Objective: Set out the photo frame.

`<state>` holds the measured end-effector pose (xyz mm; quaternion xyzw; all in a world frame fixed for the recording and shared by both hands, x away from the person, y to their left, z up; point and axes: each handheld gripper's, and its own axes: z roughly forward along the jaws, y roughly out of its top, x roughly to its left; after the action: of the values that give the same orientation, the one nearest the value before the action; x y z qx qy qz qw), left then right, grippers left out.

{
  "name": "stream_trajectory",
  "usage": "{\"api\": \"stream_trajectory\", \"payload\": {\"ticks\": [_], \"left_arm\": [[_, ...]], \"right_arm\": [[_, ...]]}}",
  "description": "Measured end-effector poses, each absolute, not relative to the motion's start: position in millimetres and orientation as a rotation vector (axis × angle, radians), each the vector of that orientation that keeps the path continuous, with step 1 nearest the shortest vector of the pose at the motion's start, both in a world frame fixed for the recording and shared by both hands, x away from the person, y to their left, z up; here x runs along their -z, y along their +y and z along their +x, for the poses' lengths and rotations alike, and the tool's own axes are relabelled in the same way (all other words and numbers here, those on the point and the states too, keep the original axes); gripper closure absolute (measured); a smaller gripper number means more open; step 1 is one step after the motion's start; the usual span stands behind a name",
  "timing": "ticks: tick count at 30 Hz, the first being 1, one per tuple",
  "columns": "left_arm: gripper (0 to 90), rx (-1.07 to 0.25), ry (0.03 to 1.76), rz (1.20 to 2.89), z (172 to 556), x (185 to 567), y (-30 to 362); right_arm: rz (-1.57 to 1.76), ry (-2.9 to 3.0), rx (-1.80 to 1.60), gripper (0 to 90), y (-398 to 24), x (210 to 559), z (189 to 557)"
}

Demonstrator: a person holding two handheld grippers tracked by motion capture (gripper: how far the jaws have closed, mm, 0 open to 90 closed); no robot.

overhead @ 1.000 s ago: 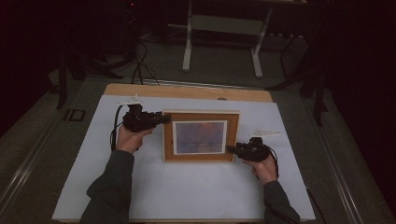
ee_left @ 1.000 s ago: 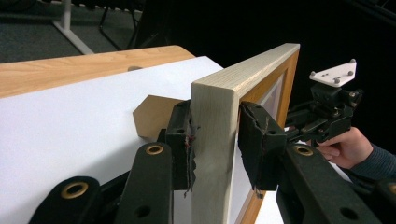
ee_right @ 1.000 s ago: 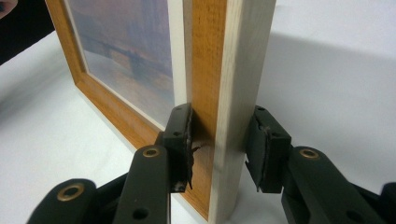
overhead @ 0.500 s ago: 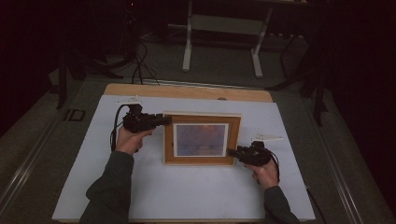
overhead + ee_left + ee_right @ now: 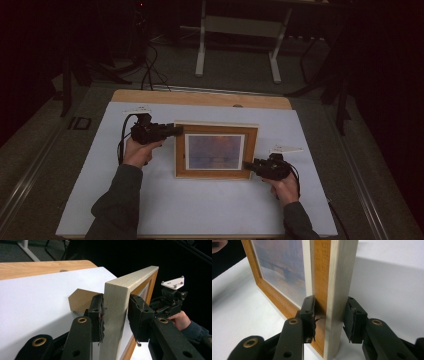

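**Desk:** What's the step here?

**Me:** Both grippers are on the picture frame (image 5: 216, 151), which sits mid-way across the white surface (image 5: 200, 210). My left gripper (image 5: 176, 131) is clamped on the frame's left edge near its far corner; my right gripper (image 5: 248, 165) is clamped on the right edge near the near corner. In the left gripper view the left gripper (image 5: 115, 315) squeezes the pale outer rim, pads on both faces. In the right gripper view the right gripper (image 5: 329, 315) has its left pad on the frame's front face; the other jaw stands at the back, and I can't tell for certain that it touches. I judge this to be the hold before a lift or a shift, grip taken diagonally.

**Desk:** And the next move?

**Me:** Both hands moving together, I'd say. If one leads, the frame twists in the jaws.

**Desk:** What is it made of?

**Me:** Wood, by the grain: a light, square-cut outer rim and a warmer honey-brown moulding in front. Inside, a narrow white mat and a hazy bluish print, possibly under glass. Behind it, the left gripper view shows a brown stand leaf (image 5: 81, 300), flat with clipped corners. The surface is smooth and matt, with a wooden board (image 5: 200, 97) at its far edge.
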<state>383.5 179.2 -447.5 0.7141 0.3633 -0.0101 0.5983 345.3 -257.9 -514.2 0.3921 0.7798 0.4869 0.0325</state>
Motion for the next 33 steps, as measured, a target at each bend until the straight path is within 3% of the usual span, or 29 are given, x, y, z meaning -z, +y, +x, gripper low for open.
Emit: {"api": "stream_trajectory", "payload": {"ticks": [12,21,33], "left_arm": [[65.0,-0.008,0.847,1.663,381.0,446.4,178.1],[56.4,-0.066,0.858,1.719,376.0,447.2,174.2],[50.8,-0.158,0.869,1.763,354.2,444.0,184.8]], "right_arm": [[1.207,2.384,-1.52,63.3,-258.3,516.1,345.9],[1.236,2.37,-1.483,50.9,-260.9,514.0,345.3],[1.216,2.356,-1.49,47.2,-267.7,501.8,339.7]]}}
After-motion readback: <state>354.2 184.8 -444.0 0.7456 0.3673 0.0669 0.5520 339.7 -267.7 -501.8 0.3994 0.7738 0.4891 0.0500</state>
